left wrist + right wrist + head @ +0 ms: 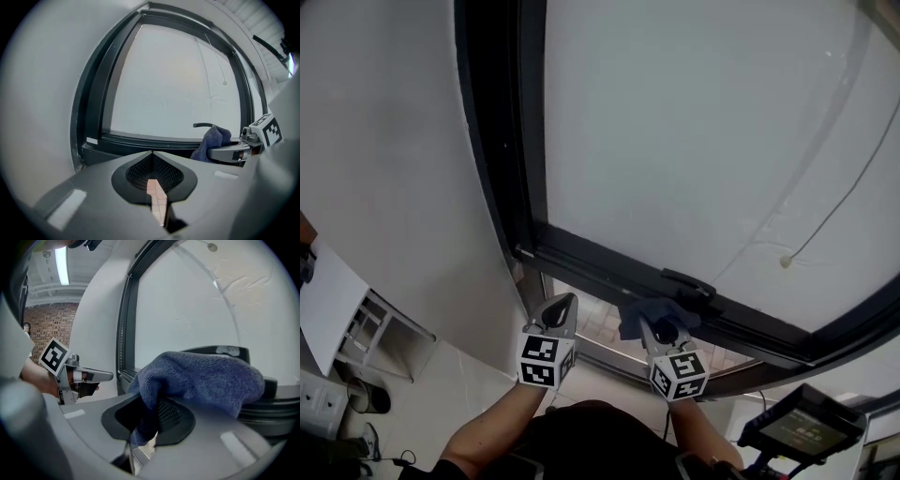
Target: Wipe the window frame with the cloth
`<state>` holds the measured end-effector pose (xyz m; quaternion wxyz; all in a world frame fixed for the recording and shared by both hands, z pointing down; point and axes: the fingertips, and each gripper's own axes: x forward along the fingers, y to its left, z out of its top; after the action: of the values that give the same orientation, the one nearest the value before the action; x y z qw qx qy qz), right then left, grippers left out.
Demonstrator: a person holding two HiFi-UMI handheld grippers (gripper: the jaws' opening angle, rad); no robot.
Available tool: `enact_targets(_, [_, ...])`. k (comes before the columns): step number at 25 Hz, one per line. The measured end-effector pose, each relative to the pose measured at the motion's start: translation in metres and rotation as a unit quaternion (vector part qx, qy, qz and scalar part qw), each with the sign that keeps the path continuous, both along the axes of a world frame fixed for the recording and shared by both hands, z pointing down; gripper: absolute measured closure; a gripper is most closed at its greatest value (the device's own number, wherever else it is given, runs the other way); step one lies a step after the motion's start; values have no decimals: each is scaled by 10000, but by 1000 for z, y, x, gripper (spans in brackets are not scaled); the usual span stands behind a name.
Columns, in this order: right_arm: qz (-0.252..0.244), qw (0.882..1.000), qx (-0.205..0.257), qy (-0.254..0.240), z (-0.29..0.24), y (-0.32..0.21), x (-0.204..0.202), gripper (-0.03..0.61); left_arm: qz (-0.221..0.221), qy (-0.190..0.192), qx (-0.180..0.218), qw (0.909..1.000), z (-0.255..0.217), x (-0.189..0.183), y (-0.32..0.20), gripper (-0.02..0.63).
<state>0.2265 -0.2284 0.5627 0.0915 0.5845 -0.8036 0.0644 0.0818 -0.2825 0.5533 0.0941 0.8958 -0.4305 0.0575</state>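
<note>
The dark window frame's bottom rail (600,262) slants down to the right, with a black handle (686,281) on it. My right gripper (659,328) is shut on a blue cloth (649,312), which is bunched against the rail just below the handle. In the right gripper view the cloth (201,376) drapes over the jaws of the right gripper (150,404) and hides part of the handle (225,351). My left gripper (560,312) hovers left of it near the rail, holding nothing. In the left gripper view the left gripper (151,154) has its jaws together, and the cloth (213,140) shows at right.
A white wall (384,169) runs along the frame's left upright (502,122). A thin cord with a pull (786,262) hangs across the glass. A white rack (366,328) stands lower left and a device with a screen (797,427) lower right.
</note>
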Motion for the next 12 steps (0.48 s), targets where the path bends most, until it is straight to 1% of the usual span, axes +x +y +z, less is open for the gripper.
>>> enact_targets(4, [-156,9999,-41,47,-1,-14,-22,512,-183,34,-67,9998,4,-25,-6,620])
enact_targets(12, [-345,9993,-63,114,1,-38,-59,512,-598,75,-32,9982,8,-78,-14,620])
